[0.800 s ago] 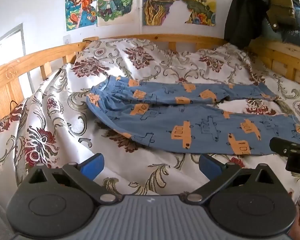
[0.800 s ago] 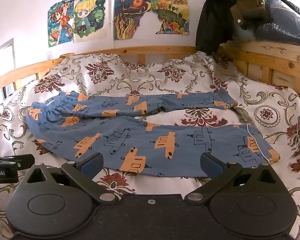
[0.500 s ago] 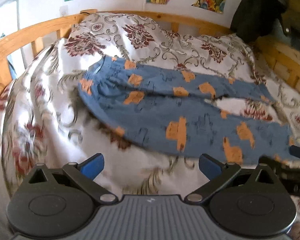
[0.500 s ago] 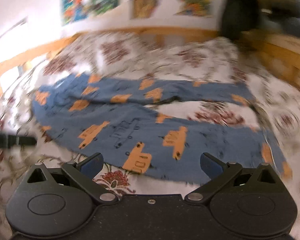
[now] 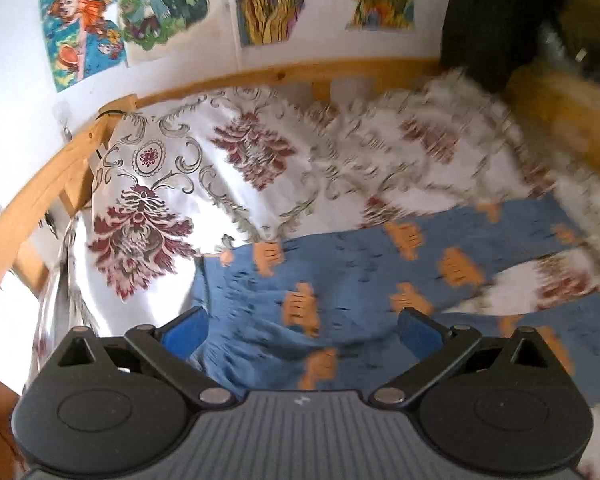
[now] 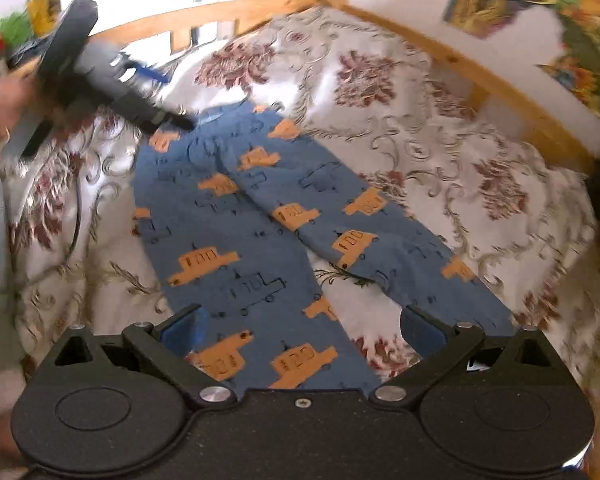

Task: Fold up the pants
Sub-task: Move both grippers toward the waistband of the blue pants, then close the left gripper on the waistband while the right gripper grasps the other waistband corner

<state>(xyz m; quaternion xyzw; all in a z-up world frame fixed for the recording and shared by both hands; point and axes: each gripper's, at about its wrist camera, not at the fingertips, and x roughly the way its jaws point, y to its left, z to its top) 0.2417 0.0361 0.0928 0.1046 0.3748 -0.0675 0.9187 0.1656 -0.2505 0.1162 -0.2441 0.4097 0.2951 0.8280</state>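
We see blue pants printed with orange trucks, spread flat on a bed under a white bedspread with dark red flowers. The legs lie apart in a narrow V, so the whole garment is exposed and ready for a first fold, which we judge has not begun.

Our left tongs are released, their blue pads wide apart, hovering just over the gathered waistband near the bed's left edge. From the right wrist view the same left tongs point down at the waistband's far corner; we cannot tell whether they touch it.

Our right tongs are also released, pads spread, sitting over the leg ends at the opposite end of the pants. The nearer leg runs between the pads; the other leg's hem lies just beside the right pad.

We judge that each hand is placed at one end so both can pinch cloth together.

A wooden rail frames the bed, with drawings on the wall behind.
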